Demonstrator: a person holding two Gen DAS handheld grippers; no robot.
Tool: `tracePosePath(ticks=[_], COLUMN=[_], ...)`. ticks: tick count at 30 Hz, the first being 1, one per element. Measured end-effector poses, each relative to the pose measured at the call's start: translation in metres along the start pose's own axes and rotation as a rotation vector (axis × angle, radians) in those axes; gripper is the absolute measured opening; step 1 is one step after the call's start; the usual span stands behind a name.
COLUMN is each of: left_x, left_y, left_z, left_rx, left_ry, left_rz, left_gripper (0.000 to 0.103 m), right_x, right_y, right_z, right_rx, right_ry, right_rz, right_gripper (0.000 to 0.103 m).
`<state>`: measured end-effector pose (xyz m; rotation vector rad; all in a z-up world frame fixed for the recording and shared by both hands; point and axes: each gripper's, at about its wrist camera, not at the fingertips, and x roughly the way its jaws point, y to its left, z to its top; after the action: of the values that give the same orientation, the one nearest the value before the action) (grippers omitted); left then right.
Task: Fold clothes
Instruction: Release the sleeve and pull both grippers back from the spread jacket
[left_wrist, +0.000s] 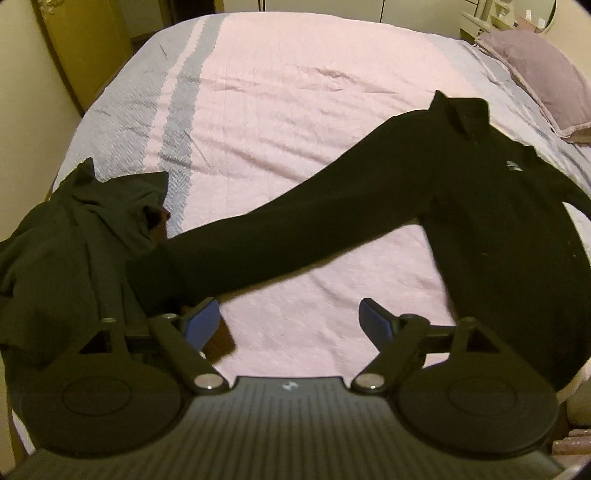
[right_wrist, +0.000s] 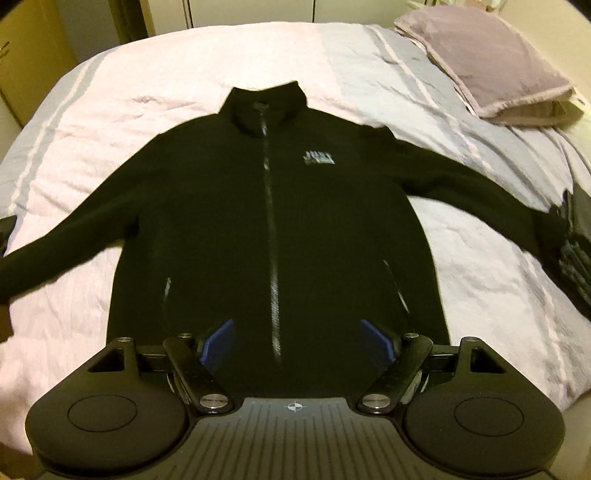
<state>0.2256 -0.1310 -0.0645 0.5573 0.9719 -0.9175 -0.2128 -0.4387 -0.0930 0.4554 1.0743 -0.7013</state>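
Hovering nearest the lens in the right wrist view, the right gripper is seen with its 2 blue-padded fingers spread wide, nothing held between them, poised above the lower hem of a black jacket. The jacket is laid flat, front up, on the bed, with its zipper closed along the middle, 2 slanted pocket openings low on the body, a small pale logo on the chest and the collar standing at the far end. Both sleeves are stretched outward to either side across the pink and grey striped bedcover. In the left wrist view, the left gripper is likewise seen with its fingers spread apart and empty, held over the bedcover just beside the cuff end of 1 sleeve; whether the left pad touches the cuff cannot be told. To the left of that sleeve, a second dark garment is heaped in a crumpled pile near the bed edge. Farther off, at the right head of the bed, a mauve pillow is seen lying on the cover, and pale cupboard doors are visible beyond the bed.
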Motion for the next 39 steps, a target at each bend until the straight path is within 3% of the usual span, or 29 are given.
tracePosePath(ticks=[6, 13, 18, 23, 29, 39], left_x=[-0.033, -0.061, -0.077, -0.094, -0.105, -0.117], left_y=[-0.040, -0.051, -0.030, 0.009, 0.049, 0.055], left_z=[-0.003, 0.005, 0.001, -0.020, -0.043, -0.061], left_rx=[0.095, 0.199, 0.271, 0.343, 0.361, 0.331], left_ry=[-0.062, -0.138, -0.158, -0.167, -0.153, -0.163], left_rz=[0.055, -0.015, -0.090, -0.101, -0.129, -0.150], left_gripper=[0.080, 0.080, 0.080, 0.080, 0.080, 0.080], right_x=[-0.038, -0.096, -0.131, -0.156, -0.175, -0.187], right_y=[-0.034, -0.018, 0.021, 0.075, 0.129, 0.142], right_z=[-0.043, -0.085, -0.116, -0.151, -0.182, -0.188], right_rx=[0.015, 0.066, 0.113, 0.165, 0.189, 0.190], right_ry=[0.013, -0.029, -0.070, -0.077, -0.047, -0.050], right_rz=[0.016, -0.015, -0.061, -0.086, -0.095, -0.138], right_gripper=[0.078, 0.078, 0.078, 0.078, 0.078, 0.078])
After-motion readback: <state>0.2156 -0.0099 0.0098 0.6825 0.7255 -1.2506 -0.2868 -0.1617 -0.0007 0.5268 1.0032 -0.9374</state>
